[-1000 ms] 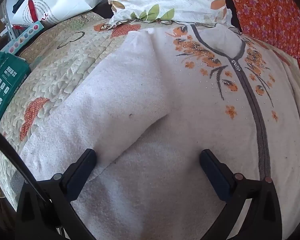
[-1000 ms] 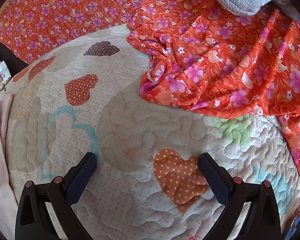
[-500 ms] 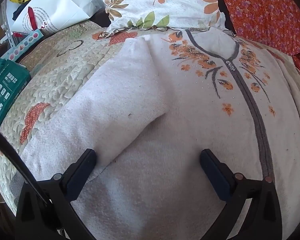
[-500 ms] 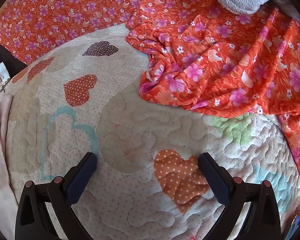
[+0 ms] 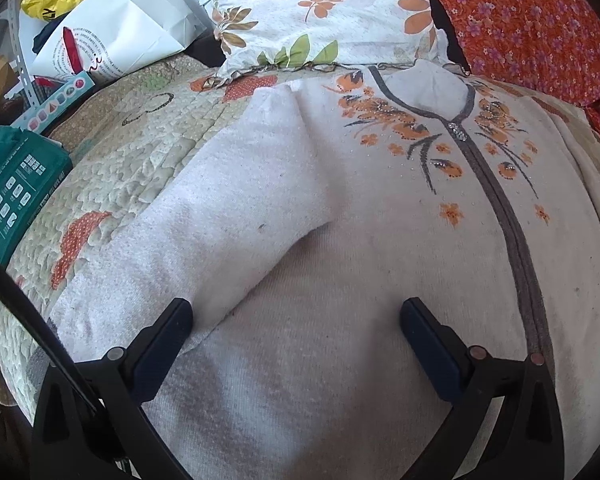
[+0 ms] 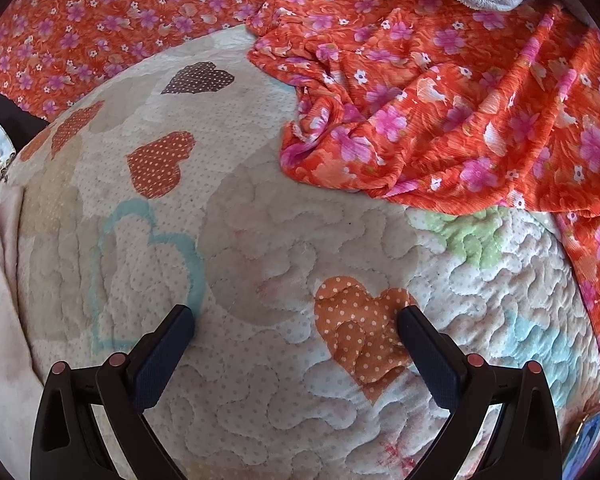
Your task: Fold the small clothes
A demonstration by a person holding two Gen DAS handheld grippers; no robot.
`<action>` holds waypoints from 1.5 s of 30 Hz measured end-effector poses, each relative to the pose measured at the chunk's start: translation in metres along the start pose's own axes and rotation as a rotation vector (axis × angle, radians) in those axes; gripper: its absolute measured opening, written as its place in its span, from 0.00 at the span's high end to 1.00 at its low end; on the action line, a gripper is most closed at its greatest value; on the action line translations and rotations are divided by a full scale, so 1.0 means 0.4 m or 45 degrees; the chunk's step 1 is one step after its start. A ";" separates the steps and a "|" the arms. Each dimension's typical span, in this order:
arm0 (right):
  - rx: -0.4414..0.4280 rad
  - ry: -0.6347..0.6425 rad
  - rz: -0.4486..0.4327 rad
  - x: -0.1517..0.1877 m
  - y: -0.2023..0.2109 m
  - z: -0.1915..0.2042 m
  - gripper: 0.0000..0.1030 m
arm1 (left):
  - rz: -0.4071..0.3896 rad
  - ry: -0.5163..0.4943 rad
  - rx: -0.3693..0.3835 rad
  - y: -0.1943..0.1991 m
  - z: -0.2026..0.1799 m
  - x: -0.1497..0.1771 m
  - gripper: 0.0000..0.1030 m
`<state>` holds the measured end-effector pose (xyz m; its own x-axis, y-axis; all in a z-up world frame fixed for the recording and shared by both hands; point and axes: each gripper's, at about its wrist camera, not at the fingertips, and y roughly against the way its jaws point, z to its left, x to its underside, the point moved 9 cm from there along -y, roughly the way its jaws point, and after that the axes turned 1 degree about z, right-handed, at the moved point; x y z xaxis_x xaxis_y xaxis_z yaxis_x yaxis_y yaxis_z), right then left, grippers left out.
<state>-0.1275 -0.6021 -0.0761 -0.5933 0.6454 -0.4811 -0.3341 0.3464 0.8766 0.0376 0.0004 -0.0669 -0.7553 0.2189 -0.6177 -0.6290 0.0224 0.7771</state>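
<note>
Left gripper (image 5: 296,316) slightly back over cardigan (image 5: 380,240)

Left tongs (image 5: 296,320) and right tongs (image 6: 296,320) both gape wide, empty.

Quilted bed (image 6: 284,240): white top (image 5: 340,280), orange cloth (image 6: 460,120).

Both of my wrist views are bright with soft, even daylight; its source is not visible. Shadows are faint. There is no strong glare or motion blur. Fisheye distortion bulges the centre, bends the edges, and leaves dark vignetted corners.
</note>
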 end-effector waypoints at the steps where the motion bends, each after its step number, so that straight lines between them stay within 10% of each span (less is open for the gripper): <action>1: -0.006 -0.014 -0.003 0.005 0.007 0.002 0.02 | 0.022 0.007 -0.001 0.002 0.001 0.001 0.00; 17: -0.389 -0.078 -0.092 0.064 0.220 0.144 0.10 | -0.101 0.024 0.034 0.236 -0.051 -0.023 0.07; 45: -0.472 0.012 0.001 0.096 0.223 0.220 0.17 | 0.019 0.020 0.163 0.250 -0.106 0.037 0.07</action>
<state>-0.1157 -0.4865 -0.0156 -0.5998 0.6390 -0.4816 -0.5752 0.0741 0.8146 -0.0444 -0.0353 -0.0035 -0.7679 0.2047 -0.6070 -0.5898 0.1439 0.7946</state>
